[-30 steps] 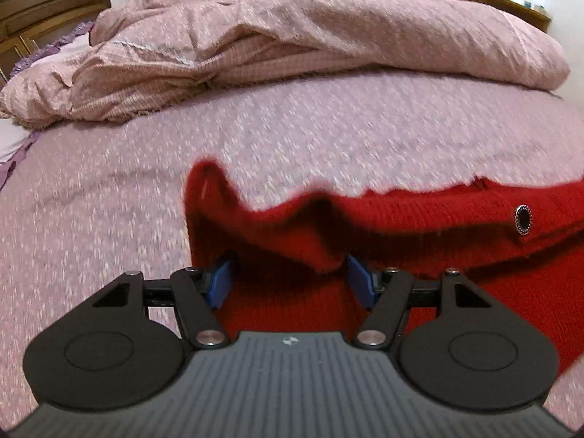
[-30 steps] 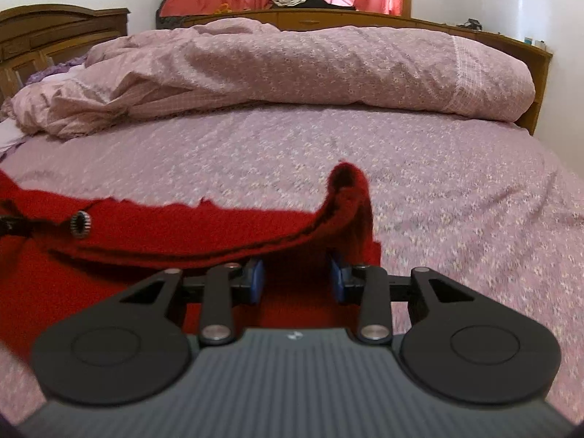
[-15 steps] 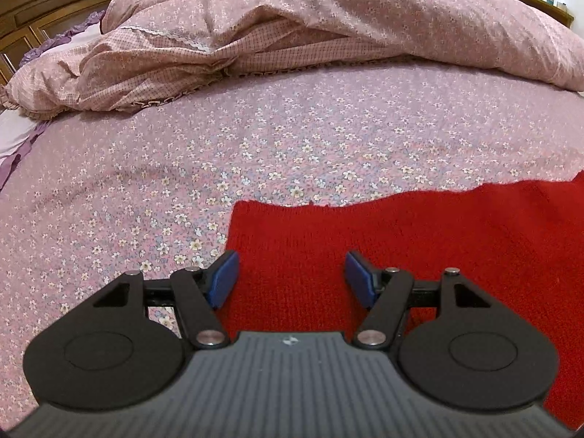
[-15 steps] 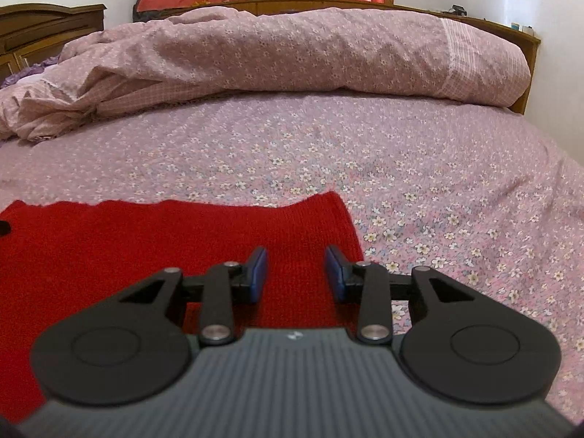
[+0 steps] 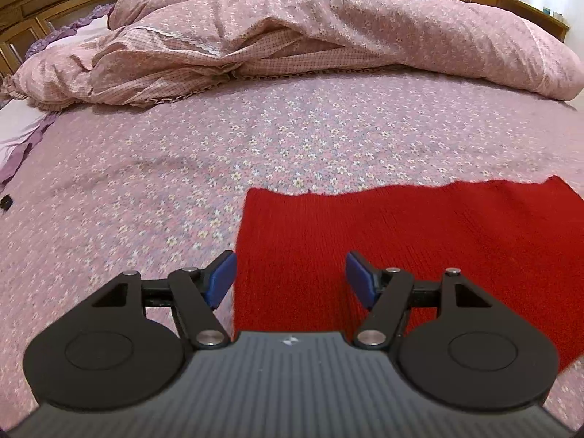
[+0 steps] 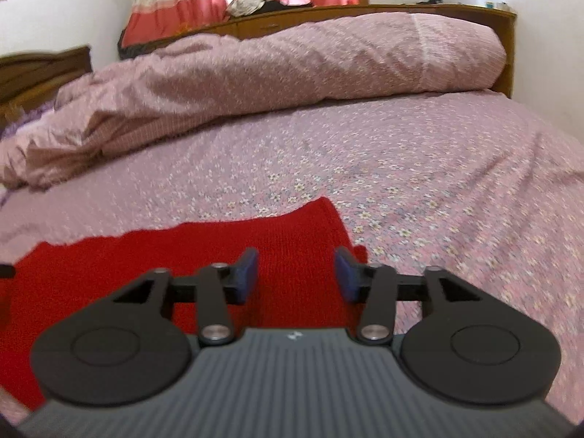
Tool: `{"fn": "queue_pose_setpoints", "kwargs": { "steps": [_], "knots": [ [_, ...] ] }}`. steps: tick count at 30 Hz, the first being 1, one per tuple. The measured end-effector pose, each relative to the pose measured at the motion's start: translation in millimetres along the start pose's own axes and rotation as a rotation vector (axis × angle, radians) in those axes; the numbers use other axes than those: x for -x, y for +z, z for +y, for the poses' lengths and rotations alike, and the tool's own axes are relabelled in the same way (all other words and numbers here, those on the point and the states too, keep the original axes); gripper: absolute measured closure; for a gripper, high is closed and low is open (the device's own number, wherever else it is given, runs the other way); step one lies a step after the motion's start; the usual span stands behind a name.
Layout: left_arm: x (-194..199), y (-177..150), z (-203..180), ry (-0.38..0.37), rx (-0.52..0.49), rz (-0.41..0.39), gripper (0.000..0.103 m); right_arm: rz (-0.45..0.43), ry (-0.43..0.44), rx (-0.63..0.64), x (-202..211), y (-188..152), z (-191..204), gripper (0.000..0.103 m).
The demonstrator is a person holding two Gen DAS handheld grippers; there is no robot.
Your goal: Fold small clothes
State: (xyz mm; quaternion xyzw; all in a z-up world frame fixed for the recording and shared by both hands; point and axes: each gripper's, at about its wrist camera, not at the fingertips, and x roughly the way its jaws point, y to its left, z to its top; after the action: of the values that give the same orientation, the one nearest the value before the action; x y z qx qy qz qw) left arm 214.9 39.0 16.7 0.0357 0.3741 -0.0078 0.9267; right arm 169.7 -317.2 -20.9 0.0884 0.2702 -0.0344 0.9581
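Left tool (image 5: 290, 279) open | right tool (image 6: 295, 275) just opening | red knit (image 5: 419, 241) flat

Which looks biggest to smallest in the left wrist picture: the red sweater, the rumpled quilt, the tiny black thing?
1. Rumpled quilt
2. Red sweater, though it lies nearer the camera and is partly cut off
3. Tiny black thing

Soft daylight, perhaps window-lit; right view motion-blurred, fisheye edges bowed.

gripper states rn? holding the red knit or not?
Left gripper: open, empty, above the red knit garment.
Right gripper: open, jaws just opened, nothing gripped.
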Motion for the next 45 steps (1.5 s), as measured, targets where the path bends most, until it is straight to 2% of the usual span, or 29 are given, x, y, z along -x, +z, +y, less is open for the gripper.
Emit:
{"fn": "queue_pose_setpoints", "kwargs": {
  "steps": [3,4,10,20,23,27,31,35,40,45],
  "knots": [
    [16.4,-7.4,0.1,-0.003,0.008,-0.006,0.031,-0.02,-0.018,-0.03,18.3,-4.4,-5.1,0.044],
    [21.7,-10.1,-0.1,0.018,0.02,-0.029,0.03,-0.025,-0.024,-0.045,24.5,-6.1,-7.3,0.044],
    [45.5,-28.5,2.0,0.021,0.06,-0.033,0.029,-0.065,-0.081,-0.139,59.7,-20.4,-23.2,0.039],
    [58.1,-60.1,4.3,0.046,0.109,0.001,0.029,-0.039,-0.094,-0.365,83.5,-49.9,-44.3,0.037],
    [52.7,-65.7,7.4,0.051,0.135,0.026,0.029,-0.027,-0.077,-0.443,84.7,-58.4,-44.4,0.036],
    [42.9,-72.2,9.5,0.06,0.164,0.056,0.029,-0.003,-0.039,-0.542,78.0,-69.0,-40.7,0.027],
    [38.3,-75.1,10.7,0.054,0.178,0.065,0.029,0.035,-0.012,-0.633,66.5,-77.7,-35.2,0.026],
    [35.0,-75.6,12.2,0.045,0.189,0.077,0.028,0.054,-0.012,-0.667,55.9,-83.8,-27.9,0.024],
    [30.8,-75.1,12.0,0.042,0.183,0.088,0.028,0.042,0.02,-0.733,48.1,-87.9,-23.7,0.023],
    [28.3,-74.3,13.0,0.039,0.181,0.095,0.027,0.008,0.026,-0.746,43.0,-89.8,-23.6,0.021]
  ]
}}
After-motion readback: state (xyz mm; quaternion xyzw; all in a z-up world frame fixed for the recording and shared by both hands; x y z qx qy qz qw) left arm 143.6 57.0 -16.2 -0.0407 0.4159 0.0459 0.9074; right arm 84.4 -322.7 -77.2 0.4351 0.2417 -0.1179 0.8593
